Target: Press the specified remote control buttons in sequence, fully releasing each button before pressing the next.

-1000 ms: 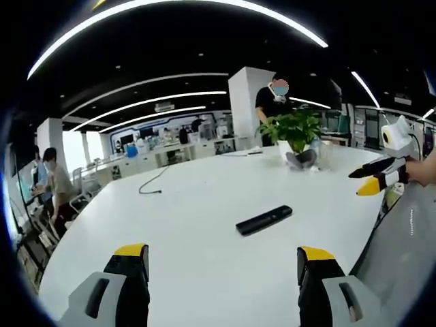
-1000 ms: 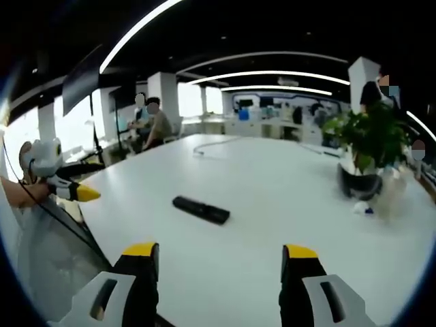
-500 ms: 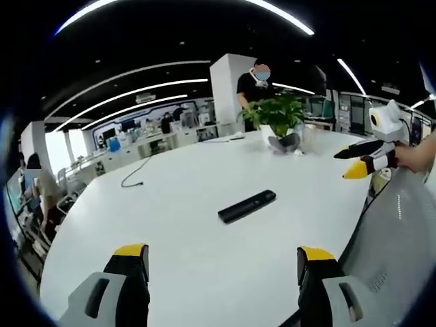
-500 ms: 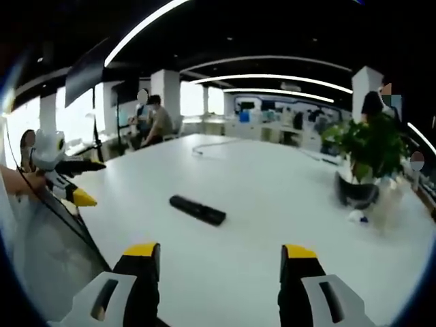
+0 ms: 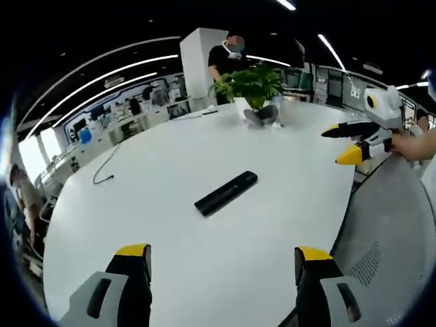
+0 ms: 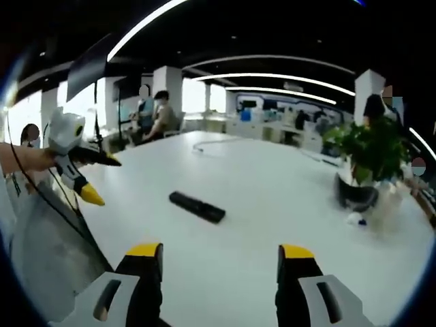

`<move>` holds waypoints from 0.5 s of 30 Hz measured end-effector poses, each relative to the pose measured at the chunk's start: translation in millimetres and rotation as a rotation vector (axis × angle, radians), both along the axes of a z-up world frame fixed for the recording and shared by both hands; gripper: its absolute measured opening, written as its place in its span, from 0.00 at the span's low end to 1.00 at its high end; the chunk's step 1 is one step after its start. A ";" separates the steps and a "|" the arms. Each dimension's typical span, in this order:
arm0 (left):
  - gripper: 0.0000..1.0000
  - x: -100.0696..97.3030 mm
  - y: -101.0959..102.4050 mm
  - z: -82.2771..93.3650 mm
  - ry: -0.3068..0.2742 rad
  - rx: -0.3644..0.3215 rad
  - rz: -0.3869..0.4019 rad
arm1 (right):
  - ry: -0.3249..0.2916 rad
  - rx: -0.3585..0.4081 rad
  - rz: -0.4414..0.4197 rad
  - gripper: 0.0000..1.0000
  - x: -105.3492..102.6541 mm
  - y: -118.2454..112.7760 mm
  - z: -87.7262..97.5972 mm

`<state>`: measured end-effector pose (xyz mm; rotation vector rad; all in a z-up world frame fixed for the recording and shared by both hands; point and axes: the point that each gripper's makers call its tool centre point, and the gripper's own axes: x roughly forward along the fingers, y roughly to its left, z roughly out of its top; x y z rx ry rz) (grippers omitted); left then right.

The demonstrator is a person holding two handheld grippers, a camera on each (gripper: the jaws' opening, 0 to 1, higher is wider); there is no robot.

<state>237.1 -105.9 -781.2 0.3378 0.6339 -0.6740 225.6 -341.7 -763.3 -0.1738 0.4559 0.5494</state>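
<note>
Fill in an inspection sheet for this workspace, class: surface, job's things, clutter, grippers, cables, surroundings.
Surface: white table, mostly bare.
Job's things: black remote control lying flat mid-table, untouched.
Clutter: potted plant at the far side; a small object beside its pot, too blurred to name.
Grippers: left gripper and right gripper both open, above the near edge, short of the remote.
Cables: one dark cable trailing on the far part of the table.
Surroundings: open office with people, pillars and ceiling light strips.

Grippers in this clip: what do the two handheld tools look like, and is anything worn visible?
Both the left gripper and right gripper have black jaws with yellow tips on light grey bodies with slots. Seen from the side, each has a white rounded head and pointed jaws. A thin dark cable trails from the left one. Light grey clothing shows.
</note>
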 end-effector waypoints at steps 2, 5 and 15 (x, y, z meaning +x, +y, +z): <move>0.90 1.4 -2.7 -3.0 0.021 0.014 -0.027 | -0.004 -0.002 -0.001 0.66 0.6 0.0 0.5; 0.90 6.1 -7.4 -2.8 0.039 0.002 -0.047 | -0.003 0.001 -0.008 0.66 1.5 -0.8 0.2; 0.91 21.4 -29.5 -10.0 0.098 0.063 -0.202 | 0.027 -0.027 0.015 0.65 0.5 2.5 -7.6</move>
